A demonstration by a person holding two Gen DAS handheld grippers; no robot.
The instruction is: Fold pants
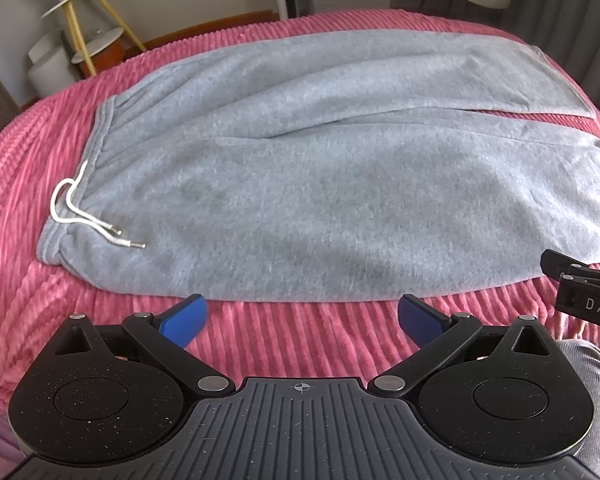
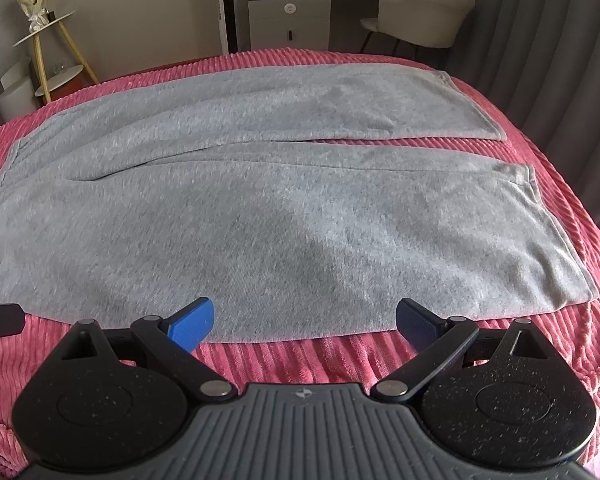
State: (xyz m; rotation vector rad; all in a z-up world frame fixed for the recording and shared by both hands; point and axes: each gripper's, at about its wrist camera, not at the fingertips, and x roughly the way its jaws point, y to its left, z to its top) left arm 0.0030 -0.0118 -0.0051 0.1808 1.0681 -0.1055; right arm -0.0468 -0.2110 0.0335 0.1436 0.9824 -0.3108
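Pants: grey fleece pants (image 1: 320, 184) lie flat and unfolded on a bed, with the waistband to the left and the two legs running to the right.
Legs: the legs lie side by side; a narrow strip of the cover shows between them near the hems (image 2: 500, 136).
Drawstring: a white drawstring (image 1: 84, 216) with metal tips rests on the waistband at the left.
Bed: a pink ribbed bed cover (image 1: 300, 332) lies under the pants.
Left gripper: the left gripper (image 1: 302, 312) is just short of the near edge of the pants; its blue fingers (image 1: 184, 316) are spread wide and hold nothing.
Right gripper: the right gripper (image 2: 304, 316) is at the near edge of the near leg; its blue fingers (image 2: 192, 320) are spread wide and hold nothing.
Room: a gold-legged stand (image 2: 48, 56), a white cabinet (image 2: 290, 20) and a pale chair (image 2: 420, 16) stand beyond the bed.
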